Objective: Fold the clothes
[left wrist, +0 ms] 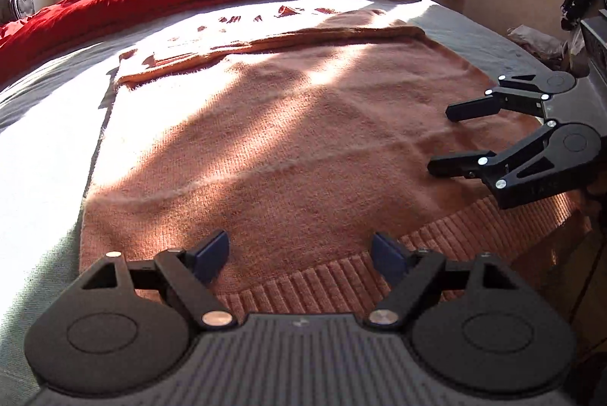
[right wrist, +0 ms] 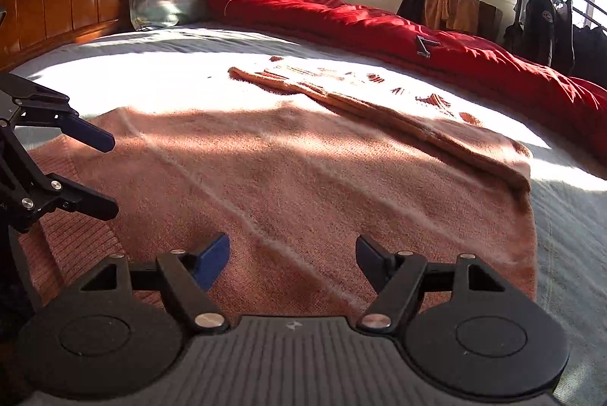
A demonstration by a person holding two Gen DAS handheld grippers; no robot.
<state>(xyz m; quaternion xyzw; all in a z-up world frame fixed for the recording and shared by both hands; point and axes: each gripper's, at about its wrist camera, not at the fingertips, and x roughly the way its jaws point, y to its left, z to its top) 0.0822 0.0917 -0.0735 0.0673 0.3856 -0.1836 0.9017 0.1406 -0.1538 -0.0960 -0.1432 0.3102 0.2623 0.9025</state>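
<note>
Left wrist view: sweater (left wrist: 288, 140), salmon knit, spread flat on the grey bedsheet (left wrist: 41, 125), sleeves folded across its far end; left gripper (left wrist: 301, 256) wide open, holding nothing, poised over the ribbed hem (left wrist: 436, 246), probably to pinch it; right gripper (left wrist: 444, 140) also agape, empty, over the side edge.

Right wrist view: right gripper (right wrist: 292, 260) open above the sweater (right wrist: 303, 170); left gripper (right wrist: 110, 174) alongside; red duvet (right wrist: 417, 30) pushed aside, leaving folding room.
</note>
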